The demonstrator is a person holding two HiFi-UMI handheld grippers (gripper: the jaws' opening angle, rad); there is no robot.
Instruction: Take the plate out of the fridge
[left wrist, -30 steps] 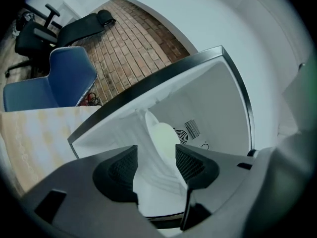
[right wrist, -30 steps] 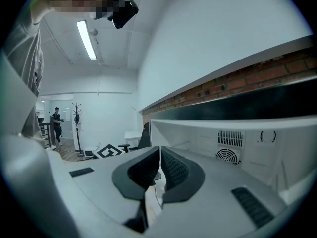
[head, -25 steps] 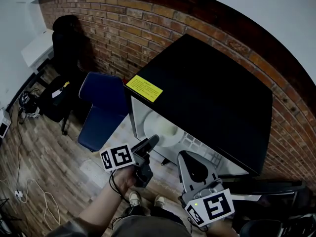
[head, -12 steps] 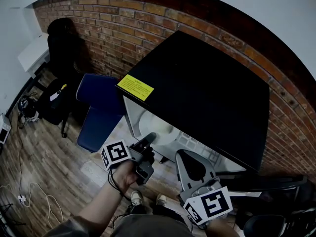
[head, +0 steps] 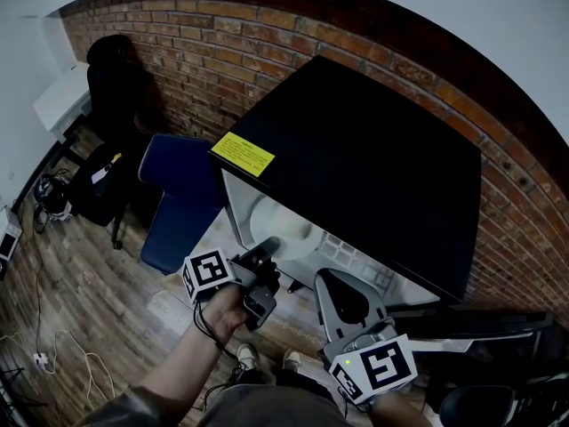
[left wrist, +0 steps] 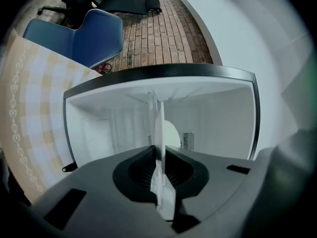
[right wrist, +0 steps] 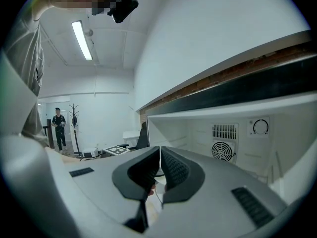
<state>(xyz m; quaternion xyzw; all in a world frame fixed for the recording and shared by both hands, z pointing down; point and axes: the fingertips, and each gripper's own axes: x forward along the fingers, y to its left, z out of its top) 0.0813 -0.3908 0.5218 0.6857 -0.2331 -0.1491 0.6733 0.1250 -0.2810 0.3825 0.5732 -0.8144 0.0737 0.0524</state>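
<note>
A black mini fridge stands open toward me, its inside white. A white plate lies in the left half. My left gripper reaches into the opening at the plate's near rim. In the left gripper view the plate shows edge-on, running straight between the jaws of that gripper. The jaws are closing and both pads touch the rim. My right gripper hovers at the fridge's lower front edge. Its jaws meet at the tips with nothing between them.
A blue chair stands left of the fridge, close to my left arm. A black office chair sits by the brick wall. Cables lie on the wooden floor. A fan vent marks the fridge's back wall. A person stands far off.
The left gripper's jaws have come together on the plate's rim and the gripper has edged slightly left at the fridge opening. The right gripper has barely moved.
</note>
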